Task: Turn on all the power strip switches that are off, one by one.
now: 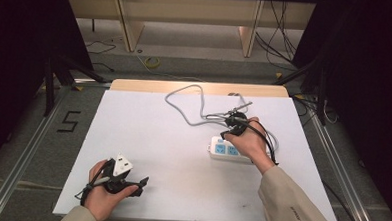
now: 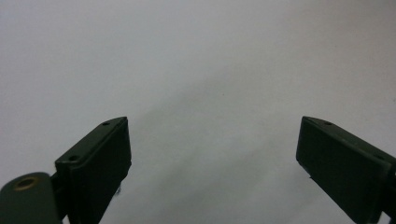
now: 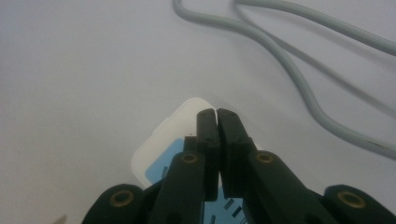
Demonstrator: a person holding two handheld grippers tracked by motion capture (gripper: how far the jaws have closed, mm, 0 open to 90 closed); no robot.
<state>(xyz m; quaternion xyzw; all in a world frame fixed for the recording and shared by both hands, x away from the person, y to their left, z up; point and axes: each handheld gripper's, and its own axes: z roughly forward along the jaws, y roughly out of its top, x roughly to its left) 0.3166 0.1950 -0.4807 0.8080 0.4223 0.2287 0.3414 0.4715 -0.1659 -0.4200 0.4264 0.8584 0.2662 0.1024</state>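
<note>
The right gripper [image 3: 217, 114] hung with its jaws pressed together, empty, directly above one end of the white power strip [image 3: 161, 140], whose grey cable [image 3: 299, 79] curled ahead of them. The left gripper [image 2: 212, 140] rested well apart on the desk [image 2: 196, 56], jaws wide apart around nothing.

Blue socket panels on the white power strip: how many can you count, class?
2, side by side at the left end of the power strip; the hand with the right hand-held gripper covers the rest, so more may be hidden.
</note>
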